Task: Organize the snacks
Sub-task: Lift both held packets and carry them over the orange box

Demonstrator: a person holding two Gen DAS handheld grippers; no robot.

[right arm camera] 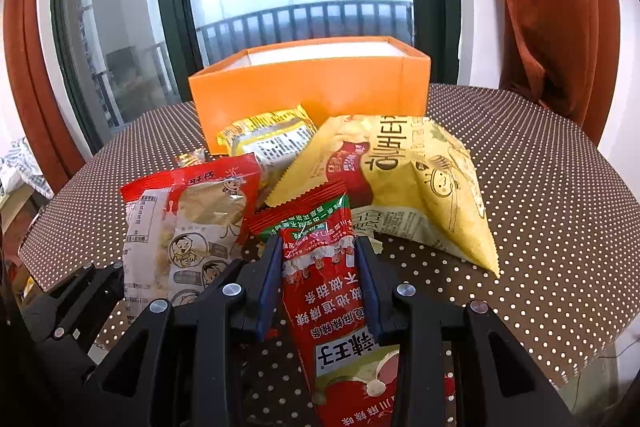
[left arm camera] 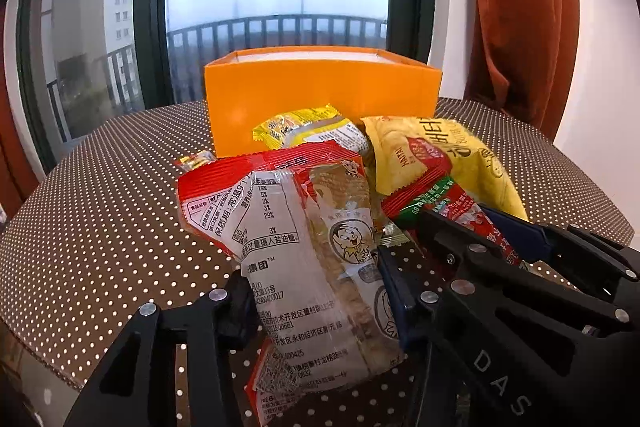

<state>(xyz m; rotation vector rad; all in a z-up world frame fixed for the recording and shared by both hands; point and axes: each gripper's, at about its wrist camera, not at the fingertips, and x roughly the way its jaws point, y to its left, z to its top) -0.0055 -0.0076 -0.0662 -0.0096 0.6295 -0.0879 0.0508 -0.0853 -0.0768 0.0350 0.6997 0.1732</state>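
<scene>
A red-and-clear snack packet [left arm camera: 304,251] stands between the fingers of my left gripper [left arm camera: 314,279], whose pads press its two sides. My right gripper [right arm camera: 318,247] is shut on a long red spicy-strip packet [right arm camera: 324,291], and it also shows at the right of the left wrist view, gripping that same packet [left arm camera: 460,211]. Both packets sit at the front of a small heap. Behind them lie a large yellow chip bag [right arm camera: 420,187] and a small yellow packet [right arm camera: 272,135]. An open orange box [right arm camera: 312,91] stands at the back; I cannot see inside it.
The round table wears a brown cloth with white dots [left arm camera: 100,207]. A tiny wrapped sweet [left arm camera: 196,159] lies left of the heap, by the orange box. A glass balcony door and rust-red curtains [right arm camera: 552,27] stand behind the table.
</scene>
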